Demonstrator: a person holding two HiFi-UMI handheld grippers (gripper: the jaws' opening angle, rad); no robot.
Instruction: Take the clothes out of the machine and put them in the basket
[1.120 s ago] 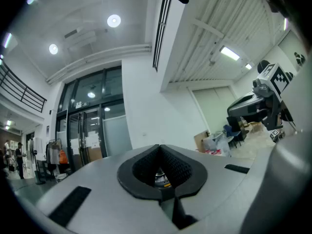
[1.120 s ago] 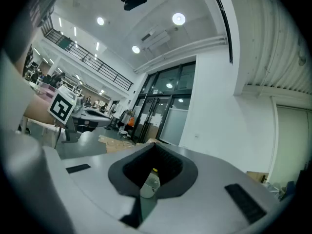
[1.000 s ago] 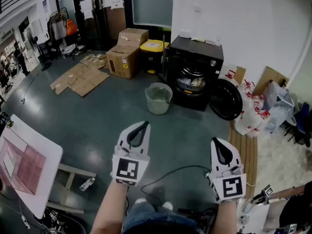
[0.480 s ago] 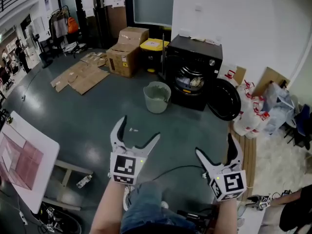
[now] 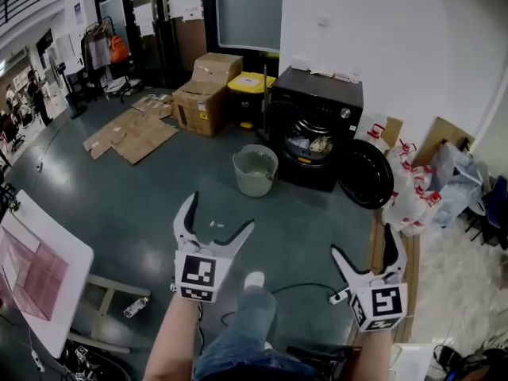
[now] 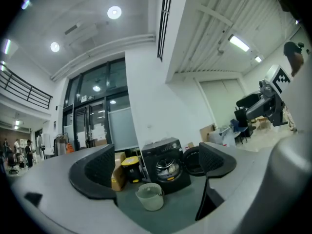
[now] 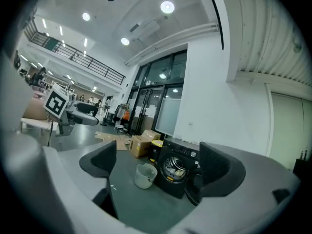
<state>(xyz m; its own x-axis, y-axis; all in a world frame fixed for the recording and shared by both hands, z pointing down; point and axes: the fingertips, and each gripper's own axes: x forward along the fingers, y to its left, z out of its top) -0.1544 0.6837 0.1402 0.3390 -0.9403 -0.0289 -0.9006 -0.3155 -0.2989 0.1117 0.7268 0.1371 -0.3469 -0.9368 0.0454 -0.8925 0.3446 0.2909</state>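
The left gripper (image 5: 221,211) and right gripper (image 5: 362,240) have just spread their fingers wide, released and empty, near the person. The clothes (image 5: 311,144) lie inside the far machine (image 5: 317,101), its door open. The basket (image 5: 255,171) stands just left of it.

We're in a big open hall here, more workshop or test lab than home. Grey concrete floor (image 5: 119,185), high ceiling with round lights (image 6: 114,12), a railed gallery (image 7: 78,57) up top, tall glass doors (image 6: 92,126) at the back. A black washer (image 5: 317,125) stands alone against a bare white wall, door (image 5: 367,173) open, pale basket (image 5: 255,171) just in front. Cardboard boxes (image 5: 208,94), flattened cardboard (image 5: 131,129), a yellow bin (image 5: 250,86), white bags (image 5: 409,201) piled at right, a loose cable (image 5: 298,285) across the floor.
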